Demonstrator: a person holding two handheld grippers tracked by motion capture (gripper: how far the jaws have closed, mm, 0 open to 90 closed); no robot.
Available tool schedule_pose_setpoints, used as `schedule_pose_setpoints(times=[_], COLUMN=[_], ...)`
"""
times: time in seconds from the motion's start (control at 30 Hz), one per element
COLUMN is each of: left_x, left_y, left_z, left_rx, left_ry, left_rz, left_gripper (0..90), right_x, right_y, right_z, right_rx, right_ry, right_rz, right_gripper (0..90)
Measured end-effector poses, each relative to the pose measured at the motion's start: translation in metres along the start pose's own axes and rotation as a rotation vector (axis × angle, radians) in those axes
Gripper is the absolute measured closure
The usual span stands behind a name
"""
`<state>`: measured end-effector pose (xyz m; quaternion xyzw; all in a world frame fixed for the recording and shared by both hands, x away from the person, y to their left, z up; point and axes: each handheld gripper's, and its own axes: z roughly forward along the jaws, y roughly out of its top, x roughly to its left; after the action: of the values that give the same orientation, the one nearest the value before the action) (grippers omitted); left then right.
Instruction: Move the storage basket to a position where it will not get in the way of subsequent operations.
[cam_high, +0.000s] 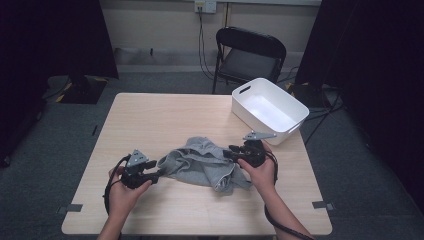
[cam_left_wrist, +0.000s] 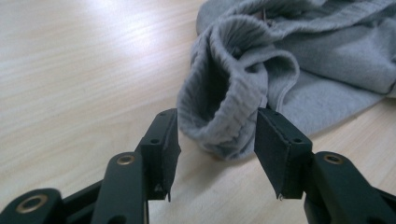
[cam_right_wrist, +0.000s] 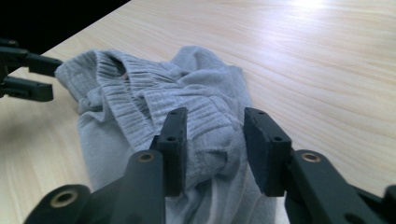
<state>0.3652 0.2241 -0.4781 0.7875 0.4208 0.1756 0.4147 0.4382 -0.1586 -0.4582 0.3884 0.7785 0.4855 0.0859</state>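
Table (cam_high: 150, 120): pale wood, bare apart from the cloth and tub.
Cloth (cam_high: 207, 162): grey, crumpled, near the table's front, between both grippers.
Left gripper (cam_left_wrist: 217, 149): jaws apart, ribbed cuff between them, unpressed.
Right gripper (cam_right_wrist: 215, 144): jaws apart around a fold, not clamped.
Tub (cam_high: 269, 110): white, at the far right corner.
Room: grey carpet, black chair (cam_high: 248, 55) behind, dark curtains (cam_high: 55, 35).
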Motion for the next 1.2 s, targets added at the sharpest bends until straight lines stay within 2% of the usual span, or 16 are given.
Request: schedule_pose_setpoints(times=[0.13, 0.3, 0.33, 0.37, 0.47, 0.5, 0.6, 0.73, 0.77, 0.8, 0.83, 0.87, 0.93, 0.97, 1.0, 1.2], left_x=[0.001, 0.000, 0.000, -0.001, -0.001, 0.000, -0.001, -0.003, -0.004, -0.004, -0.005, -0.006, -0.008, -0.008, -0.010, -0.013], left_y=[-0.004, -0.006, -0.006, -0.005, -0.004, -0.001, 0.002, 0.004, 0.005, 0.006, 0.007, 0.008, 0.010, 0.011, 0.012, 0.014], left_z=[0.004, 0.018, 0.018, 0.022, 0.022, 0.020, 0.016, 0.015, 0.014, 0.014, 0.013, 0.013, 0.012, 0.011, 0.012, 0.013], left_rx=[0.004, 0.027, 0.027, 0.041, 0.039, 0.042, 0.038, 0.032, 0.030, 0.028, 0.020, 0.016, 0.010, 0.007, 0.007, -0.001], left_ry=[-0.004, -0.006, -0.006, -0.016, -0.012, -0.022, -0.030, -0.035, -0.035, -0.040, -0.038, -0.042, -0.044, -0.046, -0.055, -0.072], left_rz=[-0.030, -0.030, -0.030, -0.036, -0.012, -0.007, -0.008, -0.008, -0.002, -0.004, -0.001, -0.008, 0.002, 0.006, 0.011, 0.015], left_gripper=[45.6, 45.0, 46.9, 57.5, 64.6, 74.2, 79.1, 80.2, 80.2, 80.0, 79.9, 79.9, 79.8, 79.8, 79.8, 79.8], right_x=[-0.003, -0.005, -0.005, -0.004, -0.003, -0.002, -0.003, -0.004, -0.003, 0.000, 0.002, 0.002, 0.008, 0.008, 0.014, 0.024], right_y=[-0.003, -0.009, -0.009, -0.009, -0.007, -0.005, -0.005, -0.006, -0.007, -0.011, -0.014, -0.014, -0.021, -0.021, -0.023, -0.021], right_z=[0.001, 0.003, 0.003, 0.002, -0.002, -0.006, -0.017, -0.029, -0.031, -0.033, -0.032, -0.032, -0.026, -0.026, -0.021, -0.005], right_rx=[-0.005, 0.002, 0.002, 0.002, -0.012, -0.019, -0.042, -0.052, -0.040, 0.016, 0.041, 0.041, 0.080, 0.080, 0.096, 0.124], right_ry=[0.000, 0.013, 0.013, 0.006, 0.024, 0.024, 0.017, 0.017, 0.011, -0.022, -0.044, -0.044, -0.067, -0.067, -0.081, -0.098], right_rz=[0.014, 0.005, 0.005, -0.017, -0.027, -0.044, -0.045, -0.057, -0.075, -0.133, -0.168, -0.168, -0.233, -0.233, -0.262, -0.297], right_gripper=[66.2, 75.4, 75.4, 72.9, 71.1, 67.1, 62.1, 64.1, 64.3, 61.5, 60.1, 60.1, 54.4, 54.4, 50.0, 40.8])
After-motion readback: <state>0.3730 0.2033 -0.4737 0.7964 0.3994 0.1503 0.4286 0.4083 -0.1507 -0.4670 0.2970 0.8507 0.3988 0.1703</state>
